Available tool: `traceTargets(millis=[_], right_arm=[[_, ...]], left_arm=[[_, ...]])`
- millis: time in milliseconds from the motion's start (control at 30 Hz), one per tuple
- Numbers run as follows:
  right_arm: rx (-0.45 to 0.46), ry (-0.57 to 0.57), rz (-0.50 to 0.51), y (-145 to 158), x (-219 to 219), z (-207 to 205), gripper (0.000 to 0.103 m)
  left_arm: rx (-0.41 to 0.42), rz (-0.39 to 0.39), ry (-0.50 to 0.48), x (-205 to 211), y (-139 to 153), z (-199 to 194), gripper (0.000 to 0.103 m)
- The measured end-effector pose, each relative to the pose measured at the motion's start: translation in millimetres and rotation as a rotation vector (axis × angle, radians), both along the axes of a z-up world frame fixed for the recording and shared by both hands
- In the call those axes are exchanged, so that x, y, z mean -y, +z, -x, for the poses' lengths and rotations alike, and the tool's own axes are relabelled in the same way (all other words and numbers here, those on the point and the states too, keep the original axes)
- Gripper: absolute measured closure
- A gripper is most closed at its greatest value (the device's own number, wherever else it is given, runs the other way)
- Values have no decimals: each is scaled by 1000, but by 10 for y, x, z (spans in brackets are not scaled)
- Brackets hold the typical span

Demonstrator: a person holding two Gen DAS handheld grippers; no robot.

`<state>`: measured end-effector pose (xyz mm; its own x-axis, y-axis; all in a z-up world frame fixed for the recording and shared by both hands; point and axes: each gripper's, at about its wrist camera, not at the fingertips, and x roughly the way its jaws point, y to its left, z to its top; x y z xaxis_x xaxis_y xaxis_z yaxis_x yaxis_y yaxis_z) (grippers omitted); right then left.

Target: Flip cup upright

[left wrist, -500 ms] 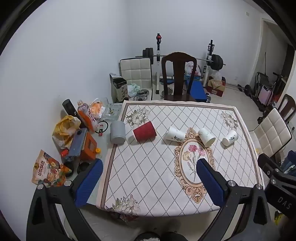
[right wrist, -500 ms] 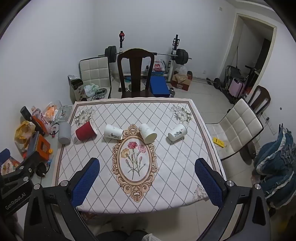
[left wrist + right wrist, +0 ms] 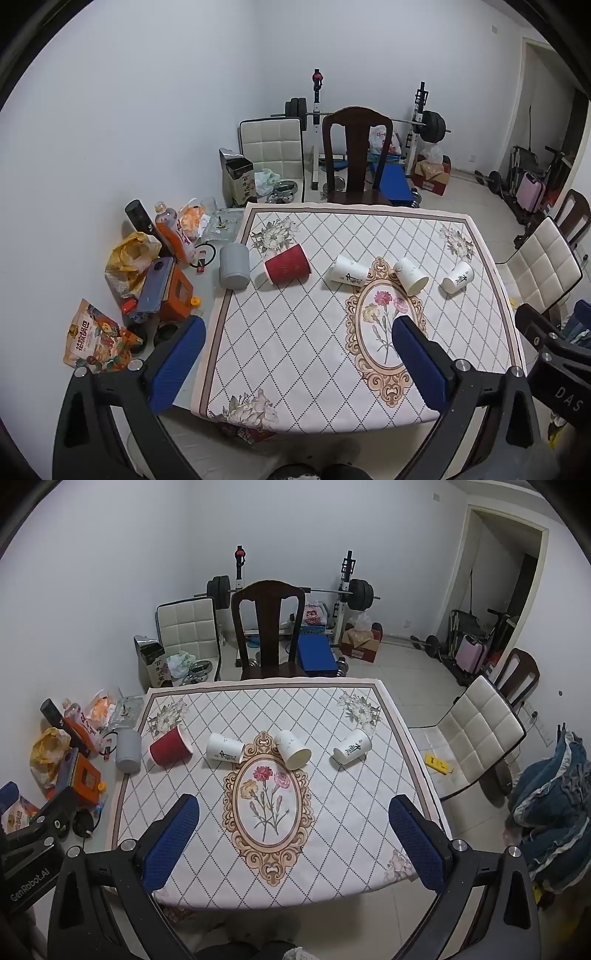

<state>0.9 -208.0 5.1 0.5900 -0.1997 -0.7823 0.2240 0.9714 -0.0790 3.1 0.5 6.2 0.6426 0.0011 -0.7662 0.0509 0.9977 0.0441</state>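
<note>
Several cups lie on their sides in a row across the patterned tablecloth: a grey cup at the cloth's left edge, a red ribbed cup, and three white paper cups. The same row shows in the right wrist view: grey, red, white. My left gripper is open and empty above the table's near edge. My right gripper is also open and empty, well short of the cups.
A dark wooden chair stands at the table's far side. White padded chairs stand to the right. Snack bags, bottles and boxes crowd the left strip beside the cloth. Gym equipment lines the back wall.
</note>
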Motion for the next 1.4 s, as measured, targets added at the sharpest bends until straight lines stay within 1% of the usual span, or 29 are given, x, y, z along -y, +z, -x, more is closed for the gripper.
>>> traceTargets(millis=[100,233,333,400,1400], right_arm=[[-4,2,1,58,17,-19,0],[0,0,-3,28,-1,2,0],[-1,0,-6,71,14,-15,0],[-1,-2,-10,16,56,7,0],[-9,1,-7,-5,100,57,0]], left_arm=[[-5,-4,5,84,2,1,0],[-4,-3,7,112,-5,40,0],[-6,-1,4,125,-4,51,0],[-7,0,4,122,-1,46,0],[-13,6,0,135,3,31,0]])
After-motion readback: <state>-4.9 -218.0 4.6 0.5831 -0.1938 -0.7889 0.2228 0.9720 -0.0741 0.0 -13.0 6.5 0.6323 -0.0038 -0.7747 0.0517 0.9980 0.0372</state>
